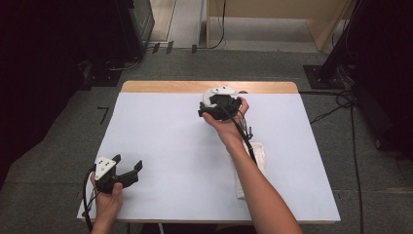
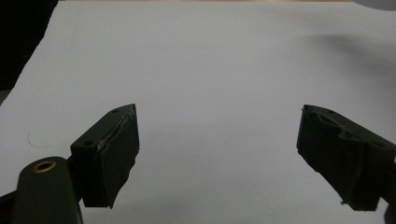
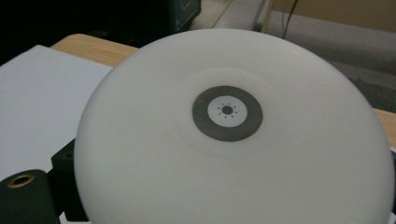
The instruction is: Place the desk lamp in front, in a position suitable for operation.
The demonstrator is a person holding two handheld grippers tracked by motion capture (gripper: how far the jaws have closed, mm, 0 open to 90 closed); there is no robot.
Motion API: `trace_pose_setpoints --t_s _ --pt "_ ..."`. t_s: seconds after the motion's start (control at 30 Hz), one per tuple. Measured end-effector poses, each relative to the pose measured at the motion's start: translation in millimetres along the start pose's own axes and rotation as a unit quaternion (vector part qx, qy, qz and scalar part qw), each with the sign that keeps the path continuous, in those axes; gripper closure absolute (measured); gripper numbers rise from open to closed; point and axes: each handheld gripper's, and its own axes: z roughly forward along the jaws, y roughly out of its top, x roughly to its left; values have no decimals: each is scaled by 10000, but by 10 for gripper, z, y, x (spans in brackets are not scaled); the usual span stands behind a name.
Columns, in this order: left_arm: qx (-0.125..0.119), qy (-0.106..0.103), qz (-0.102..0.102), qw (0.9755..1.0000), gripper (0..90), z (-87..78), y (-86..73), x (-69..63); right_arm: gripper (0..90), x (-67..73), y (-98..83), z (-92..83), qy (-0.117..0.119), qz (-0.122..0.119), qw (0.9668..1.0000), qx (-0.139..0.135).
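No words, brands or numbers readable anywhere. One sign only: small sun symbol, dot ringed by short rays, inside grey ring on white dome point(image 3: 233, 140).

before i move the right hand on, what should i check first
1. White lamp held in the right tongs: ok.
2. How deep the lamp sits in them: cannot tell, its dome hides the pads.
3. Left tongs open with nothing between them: ok.
4. Table bare between the two hands: ok.
5. Lamp well in from the table's far edge: not ok, it is right at that edge.
6. Right cable free of the cloth under the forearm: cannot tell.
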Motion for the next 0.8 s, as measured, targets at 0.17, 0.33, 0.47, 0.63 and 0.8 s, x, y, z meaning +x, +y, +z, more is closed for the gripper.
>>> trace_pose_setpoints --t_s 0.17,0.33,0.47,0.63,0.8 --pt "1 5 15 10000 138 0 -1 -3 83 196 -55 -177 199 -71 9998 -46" --pt "3 11 17 10000 138 0 0 -4 83 445 -253 -295 413 -281 9987 35" --pt "11 16 12 10000 138 2 1 -4 83 669 -398 -355 657 -387 9970 92" --pt "3 15 -12 10000 138 1 0 -4 82 963 -605 -359 847 -555 9947 176" --pt "6 22 -26 10000 139 3 1 -2 82 1064 -757 -312 872 -625 9939 265"
